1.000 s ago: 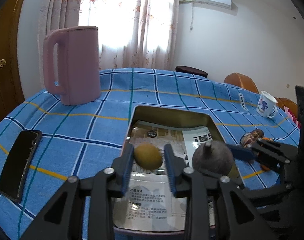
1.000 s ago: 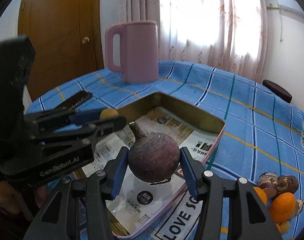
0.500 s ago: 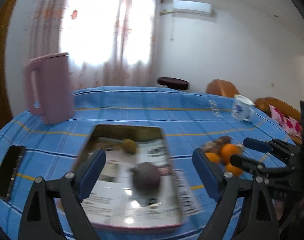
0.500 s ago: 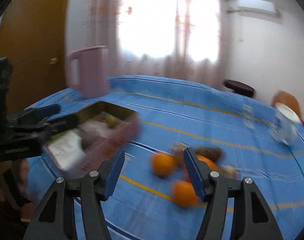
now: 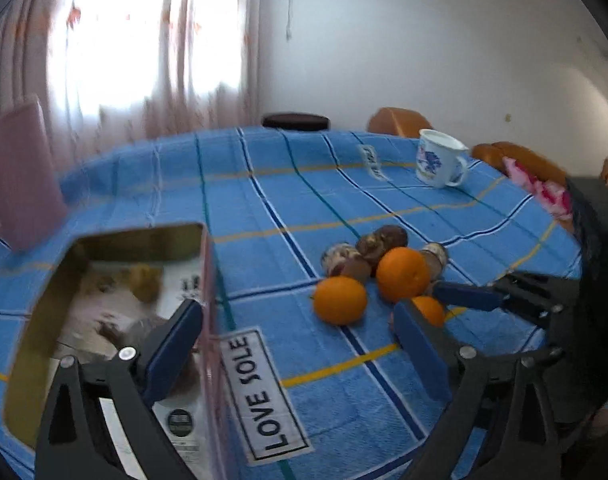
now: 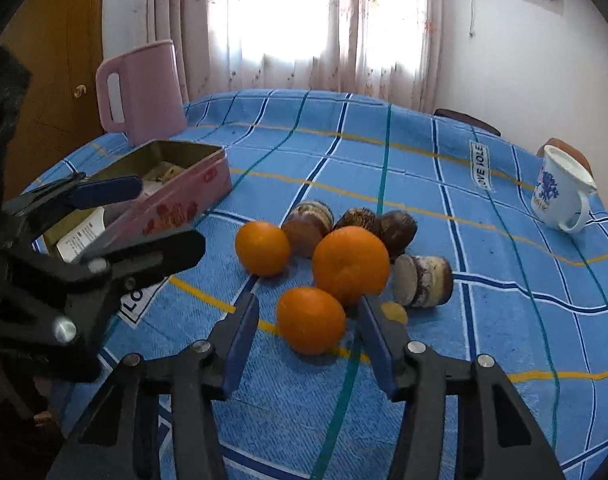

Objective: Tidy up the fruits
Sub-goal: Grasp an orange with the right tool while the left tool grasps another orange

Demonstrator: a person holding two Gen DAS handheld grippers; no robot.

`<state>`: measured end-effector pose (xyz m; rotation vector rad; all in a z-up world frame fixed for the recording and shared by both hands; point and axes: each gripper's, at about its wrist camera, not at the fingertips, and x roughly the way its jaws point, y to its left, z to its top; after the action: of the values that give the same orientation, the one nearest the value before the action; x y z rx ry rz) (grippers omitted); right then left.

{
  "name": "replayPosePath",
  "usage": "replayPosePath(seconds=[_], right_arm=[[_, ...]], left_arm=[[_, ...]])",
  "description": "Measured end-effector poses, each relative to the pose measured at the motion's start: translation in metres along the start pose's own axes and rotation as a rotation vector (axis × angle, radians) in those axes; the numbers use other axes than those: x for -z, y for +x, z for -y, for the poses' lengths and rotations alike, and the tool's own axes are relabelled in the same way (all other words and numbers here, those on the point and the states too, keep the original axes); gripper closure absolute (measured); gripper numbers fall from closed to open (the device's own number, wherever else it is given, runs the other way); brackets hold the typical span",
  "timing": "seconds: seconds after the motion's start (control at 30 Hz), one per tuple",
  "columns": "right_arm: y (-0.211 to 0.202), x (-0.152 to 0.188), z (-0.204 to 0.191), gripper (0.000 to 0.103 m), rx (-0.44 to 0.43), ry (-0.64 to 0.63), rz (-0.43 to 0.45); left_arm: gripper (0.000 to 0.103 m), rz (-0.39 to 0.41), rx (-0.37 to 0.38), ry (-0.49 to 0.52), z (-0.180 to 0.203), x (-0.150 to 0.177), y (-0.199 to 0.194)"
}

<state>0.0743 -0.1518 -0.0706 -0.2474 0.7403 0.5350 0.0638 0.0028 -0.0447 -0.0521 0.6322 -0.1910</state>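
Three oranges lie on the blue checked cloth beside several brown round fruits (image 6: 392, 228). The smallest orange (image 6: 311, 320) sits between the pads of my right gripper (image 6: 308, 338); its jaws are closing and a gap still shows on each side. A larger orange (image 6: 350, 264) and a third orange (image 6: 262, 248) lie just behind. My left gripper (image 5: 297, 348) is opening wide with nothing in it, over the cloth between the pink tin (image 5: 205, 280) and the oranges (image 5: 340, 300). A yellow fruit (image 5: 143, 280) lies in the tin, next to a blurred dark fruit (image 5: 111, 330).
A pink jug (image 6: 143, 92) stands behind the tin at the back left. A white mug with a blue print (image 6: 560, 196) stands at the far right. A small yellow piece (image 6: 394, 312) lies by my right finger. Chairs stand beyond the table's far edge.
Both grippers swung right, away from the tin towards the oranges. The left let go of the yellow fruit and opened wide. The right let go of the dark fruit, which now lies in the tin.
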Motion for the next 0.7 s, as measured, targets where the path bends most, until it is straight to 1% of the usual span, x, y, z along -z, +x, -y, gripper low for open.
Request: replayPosePath(seconds=[0.03, 0.1, 0.2, 0.27, 0.3, 0.33, 0.4, 0.47, 0.53, 0.6, 0.67, 0.7], right_arm=[[0.003, 0.000, 0.000, 0.052, 0.001, 0.001, -0.014], [0.007, -0.002, -0.001, 0.052, -0.003, 0.002, -0.036], [0.011, -0.004, -0.003, 0.053, 0.009, -0.012, -0.060], [0.014, -0.006, -0.005, 0.053, 0.015, -0.018, -0.072], [0.015, -0.006, -0.005, 0.060, 0.019, -0.021, -0.078], [0.016, -0.006, -0.005, 0.064, 0.026, -0.023, -0.083], [0.015, -0.006, -0.005, 0.065, 0.020, -0.024, -0.079], [0.010, -0.005, -0.005, 0.065, 0.011, -0.023, -0.056], [0.000, -0.004, -0.005, 0.065, 0.023, -0.020, -0.009], [-0.012, -0.002, -0.002, 0.065, 0.017, 0.006, 0.035], [-0.021, 0.000, 0.003, 0.065, 0.045, 0.030, 0.076], [-0.027, 0.000, 0.007, 0.065, 0.059, 0.043, 0.100]], left_arm=[[0.003, 0.007, 0.002, -0.009, -0.004, -0.001, -0.001], [0.003, 0.017, -0.040, -0.015, -0.014, -0.002, -0.002], [0.003, 0.005, -0.063, -0.070, -0.038, -0.002, -0.001], [0.003, -0.001, -0.085, -0.080, -0.047, -0.003, 0.002], [0.003, 0.002, -0.095, -0.090, -0.053, -0.003, 0.001], [0.003, 0.008, -0.093, -0.105, -0.058, -0.004, 0.001], [0.003, 0.013, -0.102, -0.121, -0.066, -0.004, 0.001], [0.003, 0.021, -0.130, -0.129, -0.069, -0.006, 0.002], [0.003, 0.046, -0.142, -0.120, -0.065, -0.005, -0.003], [0.003, 0.071, -0.130, -0.093, -0.052, -0.006, -0.010], [0.003, 0.076, -0.105, -0.052, -0.035, -0.008, -0.013], [0.003, 0.074, -0.092, -0.013, -0.020, -0.008, -0.011]])
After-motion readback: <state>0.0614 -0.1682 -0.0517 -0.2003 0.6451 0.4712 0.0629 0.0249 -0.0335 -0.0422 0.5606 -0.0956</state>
